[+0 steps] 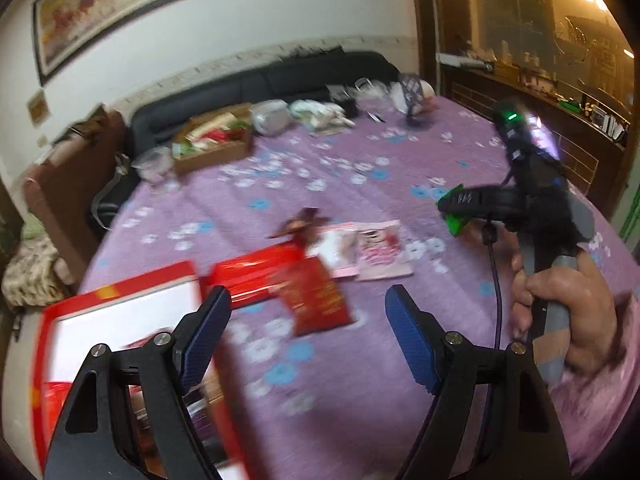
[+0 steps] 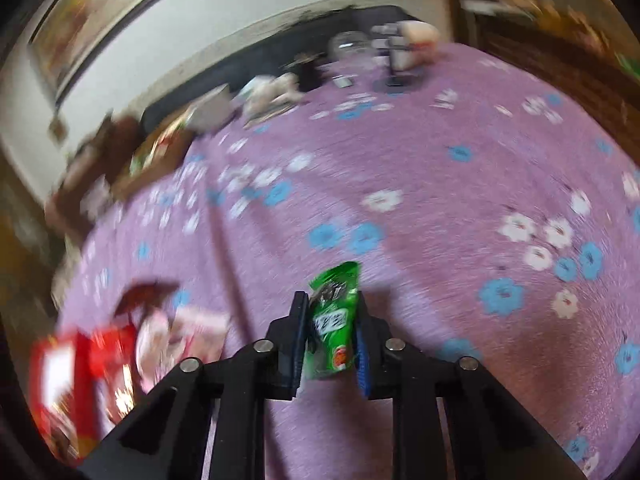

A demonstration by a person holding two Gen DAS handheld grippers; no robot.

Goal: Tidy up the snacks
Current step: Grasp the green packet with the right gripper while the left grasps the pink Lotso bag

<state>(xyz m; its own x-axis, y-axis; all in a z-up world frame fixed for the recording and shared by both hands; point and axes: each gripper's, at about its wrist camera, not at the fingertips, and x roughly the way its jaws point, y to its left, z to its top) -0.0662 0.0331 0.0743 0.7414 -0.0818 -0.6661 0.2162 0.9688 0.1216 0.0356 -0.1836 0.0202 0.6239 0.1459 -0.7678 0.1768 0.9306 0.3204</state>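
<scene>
Right wrist view: right gripper [image 2: 333, 332] closed on a green snack packet [image 2: 331, 320], pinched upright between the blue pads [image 2: 362, 356], held above the purple flowered cloth [image 2: 420, 168] that covers the bench. This view is badly blurred; packet print unreadable. Left wrist view adds what the right cannot: the left gripper [image 1: 308, 336] spread wide, nothing between its blue pads [image 1: 408, 336], hanging over the near edge of the bench beside an open red box [image 1: 120, 320] with a white inner face at lower left. From here the right gripper [image 1: 454, 210] appears side-on at far right, a bare hand [image 1: 568, 312] around its grey handle, only a sliver of the green packet [image 1: 456, 222] showing at its tip. Loose on the cloth, mid-bench: a red packet [image 1: 316, 300], a longer red packet [image 1: 252, 276] just beside the box, a dark brown wrapper [image 1: 298, 222] behind them, and two pink-and-white packets [image 1: 368, 250] side by side. Far end: a cardboard box [image 1: 214, 138] of mixed items, clear plastic bags, small clutter too blurred to name. Behind the bench a black sofa [image 1: 260, 80], a white wall with a framed picture [image 1: 132, 4], a dark wood cabinet [image 1: 540, 72] at right under warm lamps.
</scene>
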